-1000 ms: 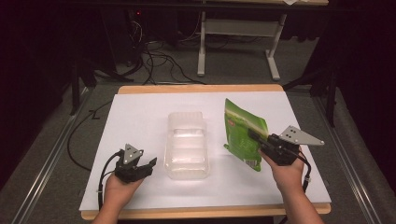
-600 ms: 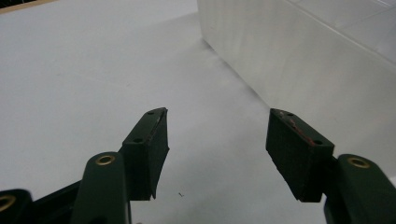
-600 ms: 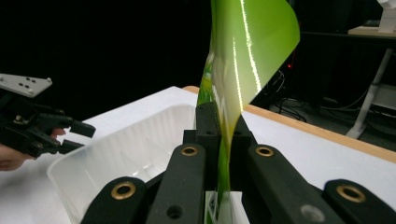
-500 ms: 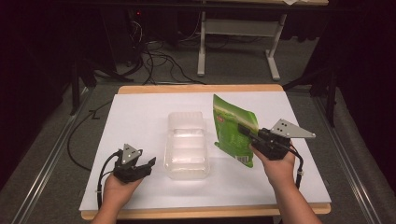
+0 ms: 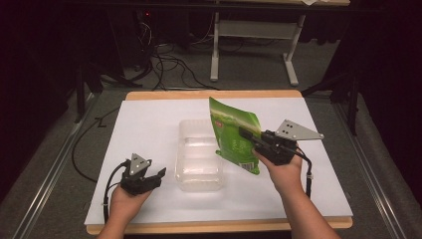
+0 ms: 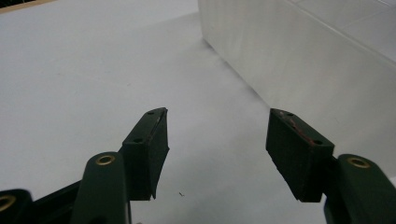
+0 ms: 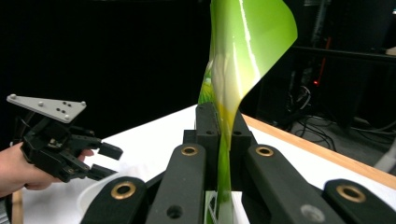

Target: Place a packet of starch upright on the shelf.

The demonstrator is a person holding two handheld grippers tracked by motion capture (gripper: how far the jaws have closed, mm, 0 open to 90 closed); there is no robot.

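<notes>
Pouch held over the container edge; left gripper on standby.

Your right gripper is clamped on the green pouch, holding it off the table and tilted at the right side of the clear container, probably so it can be lowered or emptied in. Your left gripper, jaws apart and empty, rests just left of the container, likely to steady it.

The left tool rests low with jaws apart; the right tool, raised, is clamped tight.
</notes>
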